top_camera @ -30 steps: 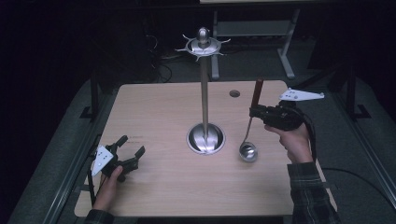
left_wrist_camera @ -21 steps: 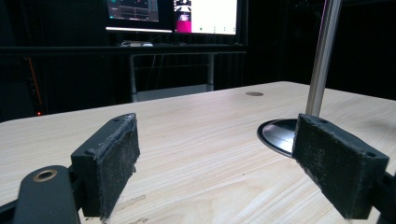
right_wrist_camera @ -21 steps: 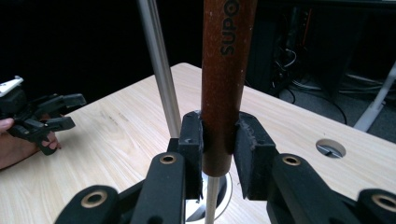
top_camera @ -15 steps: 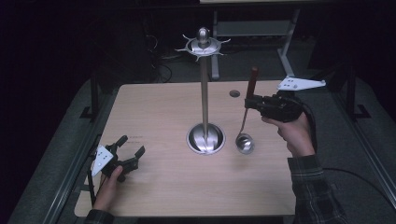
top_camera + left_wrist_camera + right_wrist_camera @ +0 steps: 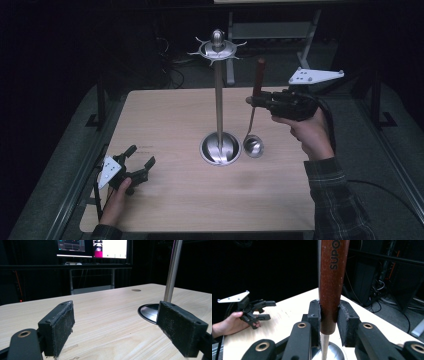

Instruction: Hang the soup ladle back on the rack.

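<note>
The right tongs (image 5: pixel 256 100) grip the ladle (image 5: pixel 254 145) by its brown handle, upright, its bowl just beside the stand (image 5: pixel 219 146) base. Well apart, the left tongs (image 5: pixel 134 161) rest open and empty on the bench (image 5: pixel 170 120), the stand's pole ahead of them.

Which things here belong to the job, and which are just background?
In the job:
ladle, clamped by its brown handle in the right gripper
hanging stand

Not in use:
left gripper, open, resting low
monitors
grommet
</note>
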Action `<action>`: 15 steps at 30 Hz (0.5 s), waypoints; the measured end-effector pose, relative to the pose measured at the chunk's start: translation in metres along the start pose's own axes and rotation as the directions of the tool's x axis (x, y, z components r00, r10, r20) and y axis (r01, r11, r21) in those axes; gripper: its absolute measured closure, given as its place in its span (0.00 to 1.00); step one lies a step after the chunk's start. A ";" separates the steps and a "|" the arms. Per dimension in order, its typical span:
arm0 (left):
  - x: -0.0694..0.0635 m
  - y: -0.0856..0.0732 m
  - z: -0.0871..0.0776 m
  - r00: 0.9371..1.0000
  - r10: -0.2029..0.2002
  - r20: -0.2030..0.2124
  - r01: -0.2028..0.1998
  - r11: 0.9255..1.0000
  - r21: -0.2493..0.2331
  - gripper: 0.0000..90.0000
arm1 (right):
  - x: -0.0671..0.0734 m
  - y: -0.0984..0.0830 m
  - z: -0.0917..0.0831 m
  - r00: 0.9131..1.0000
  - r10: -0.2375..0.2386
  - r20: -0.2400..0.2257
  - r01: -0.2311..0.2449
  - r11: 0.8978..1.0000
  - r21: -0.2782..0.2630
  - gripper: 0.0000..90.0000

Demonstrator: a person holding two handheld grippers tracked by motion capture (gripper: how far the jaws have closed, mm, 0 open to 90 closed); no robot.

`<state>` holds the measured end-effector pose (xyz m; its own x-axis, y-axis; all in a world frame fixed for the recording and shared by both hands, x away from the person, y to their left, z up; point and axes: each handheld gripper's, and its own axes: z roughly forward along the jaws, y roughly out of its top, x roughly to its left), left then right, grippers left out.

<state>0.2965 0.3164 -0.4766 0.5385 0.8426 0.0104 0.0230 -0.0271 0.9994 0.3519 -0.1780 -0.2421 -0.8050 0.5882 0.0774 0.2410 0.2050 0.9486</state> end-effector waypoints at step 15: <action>0.000 0.000 0.000 1.000 -0.001 0.000 0.001 1.000 0.001 0.16 | 0.012 0.021 0.010 0.999 -0.037 -0.033 0.037 0.999 -0.003 0.81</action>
<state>0.2964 0.3165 -0.4765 0.5386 0.8425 0.0099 0.0239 -0.0270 0.9994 0.3524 -0.1589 -0.2242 -0.8307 0.5543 0.0519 0.2092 0.2244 0.9518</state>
